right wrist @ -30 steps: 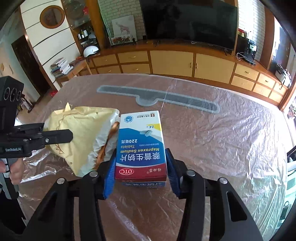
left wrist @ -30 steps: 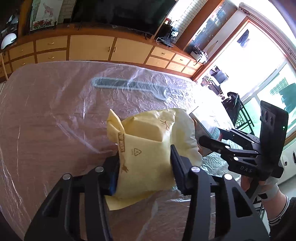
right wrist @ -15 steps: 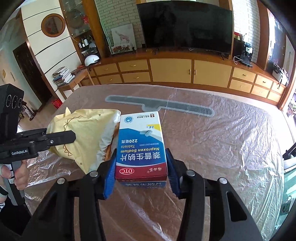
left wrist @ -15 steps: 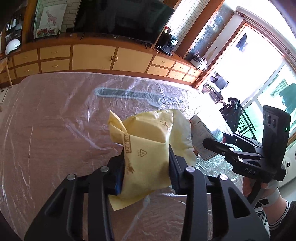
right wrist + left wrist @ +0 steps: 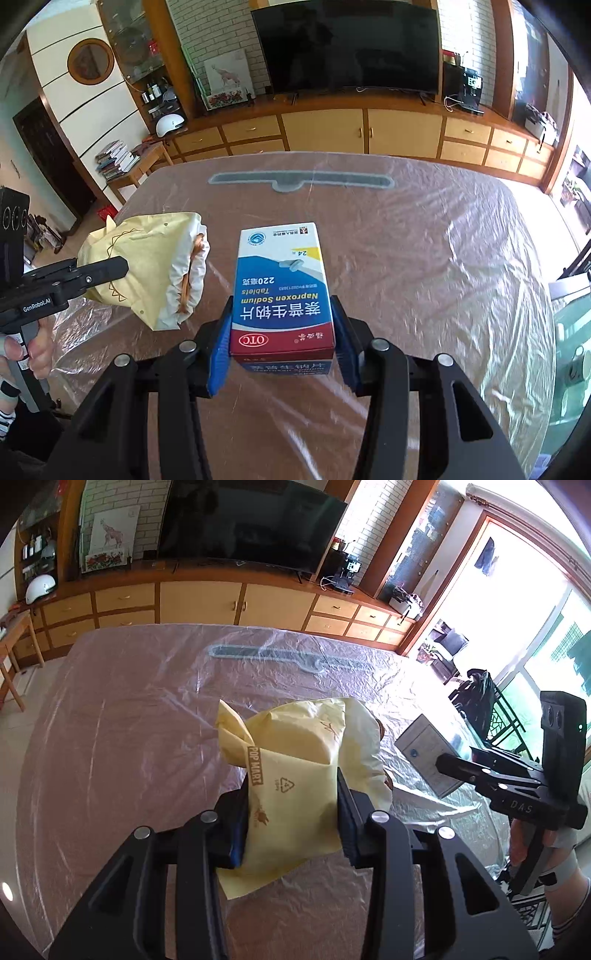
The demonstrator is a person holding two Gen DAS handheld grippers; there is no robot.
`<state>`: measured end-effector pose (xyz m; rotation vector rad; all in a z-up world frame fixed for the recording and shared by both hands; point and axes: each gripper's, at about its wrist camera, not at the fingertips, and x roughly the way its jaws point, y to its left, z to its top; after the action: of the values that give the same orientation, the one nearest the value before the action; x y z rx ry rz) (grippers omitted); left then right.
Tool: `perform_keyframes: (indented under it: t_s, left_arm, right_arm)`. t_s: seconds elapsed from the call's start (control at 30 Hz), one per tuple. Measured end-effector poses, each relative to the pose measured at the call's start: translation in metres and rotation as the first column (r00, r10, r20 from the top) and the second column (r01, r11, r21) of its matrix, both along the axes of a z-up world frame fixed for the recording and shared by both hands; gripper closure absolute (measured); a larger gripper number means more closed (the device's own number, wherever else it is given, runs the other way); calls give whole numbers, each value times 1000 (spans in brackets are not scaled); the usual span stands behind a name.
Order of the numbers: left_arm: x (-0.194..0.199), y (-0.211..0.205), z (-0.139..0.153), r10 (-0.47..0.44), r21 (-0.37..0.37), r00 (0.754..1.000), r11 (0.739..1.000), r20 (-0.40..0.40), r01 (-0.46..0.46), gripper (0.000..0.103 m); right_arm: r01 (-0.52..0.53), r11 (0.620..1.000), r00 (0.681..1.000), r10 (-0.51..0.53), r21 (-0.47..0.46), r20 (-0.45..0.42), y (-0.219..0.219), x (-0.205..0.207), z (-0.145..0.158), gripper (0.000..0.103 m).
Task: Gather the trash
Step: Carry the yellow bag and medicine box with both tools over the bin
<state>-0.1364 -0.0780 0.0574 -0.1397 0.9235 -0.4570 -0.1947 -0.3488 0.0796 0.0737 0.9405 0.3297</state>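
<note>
L wrist: left tongs [image 5: 291,812] clamping yellow bag [image 5: 295,768] at 6 o'clock, above plastic-covered counter [image 5: 129,720]; box [image 5: 428,753] at 3.
R wrist: right tongs [image 5: 282,345] gripping box [image 5: 282,288] at 6; bag [image 5: 147,266] at 9.

The table [image 5: 110,738] is viewed obliquely downward, close, from both wrists toward its far edge; the television [image 5: 351,44] is shared.

A pale yellow bag [image 5: 295,775] is showing brown lettering and a white lining. The medicine box [image 5: 282,291] is wearing blue, white and yellow over a red band. Blue pads [image 5: 218,350] are lining black fingers. Clear wrinkled plastic is glinting over the brown table [image 5: 424,258].
</note>
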Motion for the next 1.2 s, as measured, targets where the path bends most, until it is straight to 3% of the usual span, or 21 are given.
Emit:
perform_keyframes:
  t_s: [0.67,1.2]
  left_arm:
    - [-100,-3,9,-2,67,999,998,35,0,63]
    - [-182,-5,12,-81,96,996,992,25,79,63]
  right_arm:
    - [13,992,1000,-12,-124,10,19,-109,12,56]
    - [-116,989,993,115,-94,-11,16,-184,23,56]
